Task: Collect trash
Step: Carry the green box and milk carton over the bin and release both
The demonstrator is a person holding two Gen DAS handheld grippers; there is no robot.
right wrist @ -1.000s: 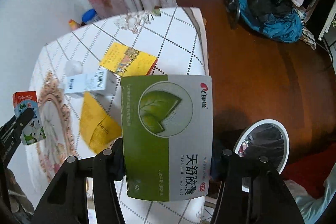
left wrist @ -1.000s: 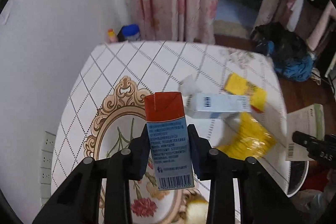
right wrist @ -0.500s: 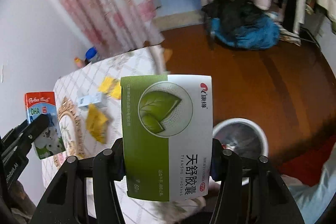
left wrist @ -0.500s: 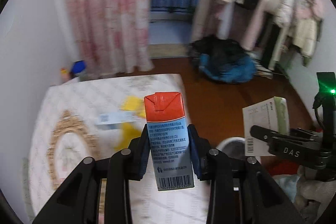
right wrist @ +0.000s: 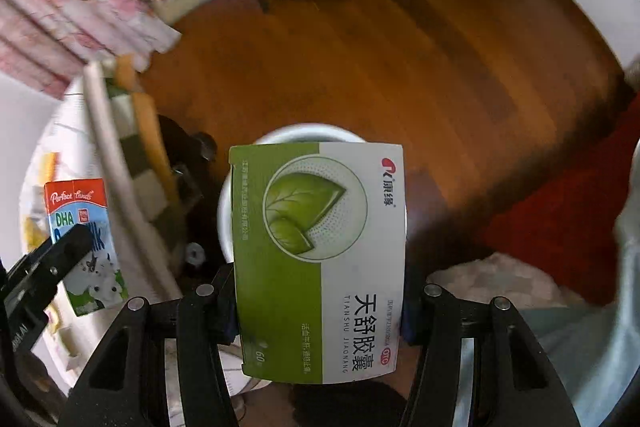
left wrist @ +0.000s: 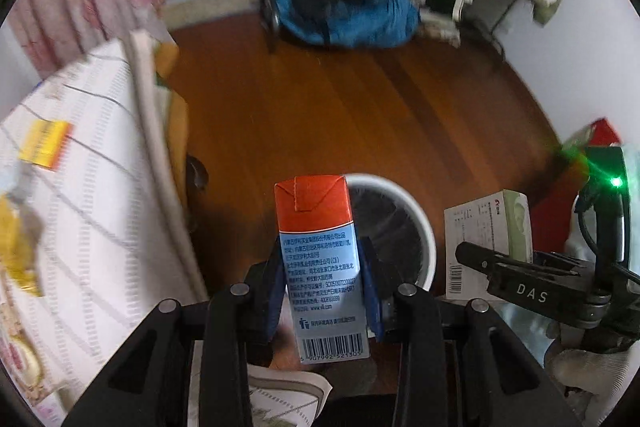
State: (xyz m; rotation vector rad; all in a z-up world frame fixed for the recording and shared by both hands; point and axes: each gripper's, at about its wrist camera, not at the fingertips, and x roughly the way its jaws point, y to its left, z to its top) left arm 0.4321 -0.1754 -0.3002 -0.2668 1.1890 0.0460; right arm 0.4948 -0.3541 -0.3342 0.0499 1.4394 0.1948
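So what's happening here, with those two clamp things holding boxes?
A person is clearing trash with a hand-held gripper in each hand. The left hand-held gripper is clamped on a small milk carton, and the right hand-held gripper grips a green and white medicine box. Both are held above a white bin on the wooden floor, beside the table. Nothing has been dropped yet. Some yellow wrappers lie on the table.

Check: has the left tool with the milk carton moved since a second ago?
Yes. The left tool, shut on the milk carton, swung off the table toward the white bin.
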